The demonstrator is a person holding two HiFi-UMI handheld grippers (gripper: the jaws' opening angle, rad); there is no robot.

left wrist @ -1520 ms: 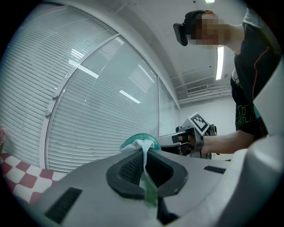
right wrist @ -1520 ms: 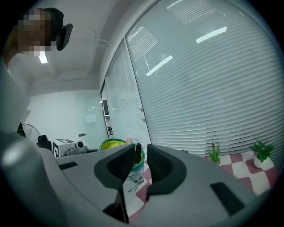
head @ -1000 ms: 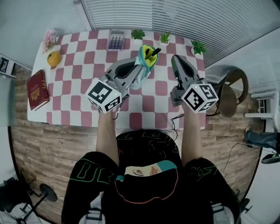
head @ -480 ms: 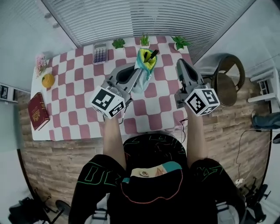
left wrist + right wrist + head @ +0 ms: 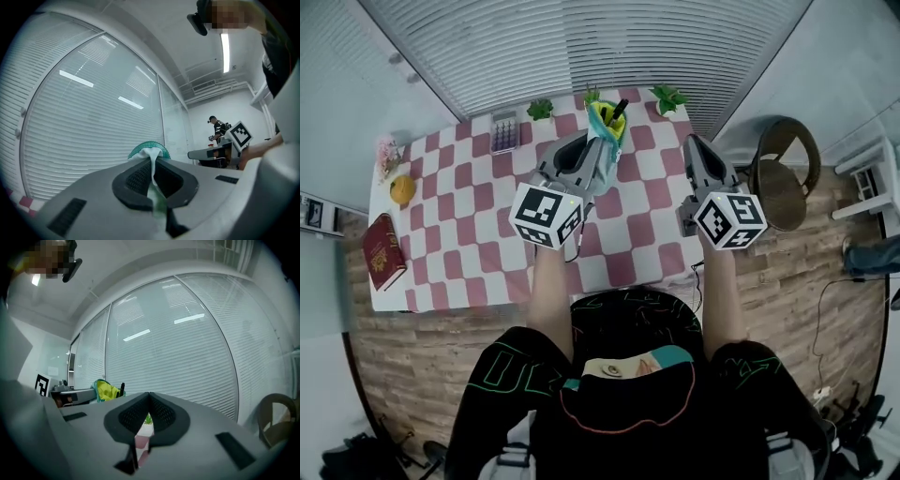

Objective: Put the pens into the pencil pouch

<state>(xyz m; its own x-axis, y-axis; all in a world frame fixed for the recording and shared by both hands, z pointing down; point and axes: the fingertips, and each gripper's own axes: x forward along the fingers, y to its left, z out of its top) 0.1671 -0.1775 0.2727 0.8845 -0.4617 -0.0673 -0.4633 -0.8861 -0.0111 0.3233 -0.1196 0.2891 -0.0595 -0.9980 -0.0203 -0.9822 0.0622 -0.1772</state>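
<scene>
The pencil pouch [image 5: 605, 127], teal outside with a yellow lining, hangs above the far edge of the table with its mouth up. A black pen [image 5: 619, 107] sticks out of that mouth. My left gripper [image 5: 598, 152] is shut on the pouch's fabric. In the left gripper view the teal and white rim [image 5: 149, 152] stands pinched between the pads of the left gripper [image 5: 153, 180]. My right gripper [image 5: 692, 143] hangs to the right of the pouch, apart from it, shut on nothing. The right gripper view shows the right gripper [image 5: 149, 401], with the pouch [image 5: 107, 391] and the pen [image 5: 122, 389] off to its left.
The red and white checkered table [image 5: 469, 225] carries a calculator [image 5: 503, 131], small potted plants [image 5: 541, 109] along the far edge, a red book [image 5: 382, 251], an orange object [image 5: 402, 188] and pink flowers [image 5: 388, 150]. A round chair [image 5: 783, 173] stands at the right. Window blinds run behind the table.
Both grippers have moved away from me toward the table's far edge, the left one carrying the pouch with the pen in it. The right stays empty.
</scene>
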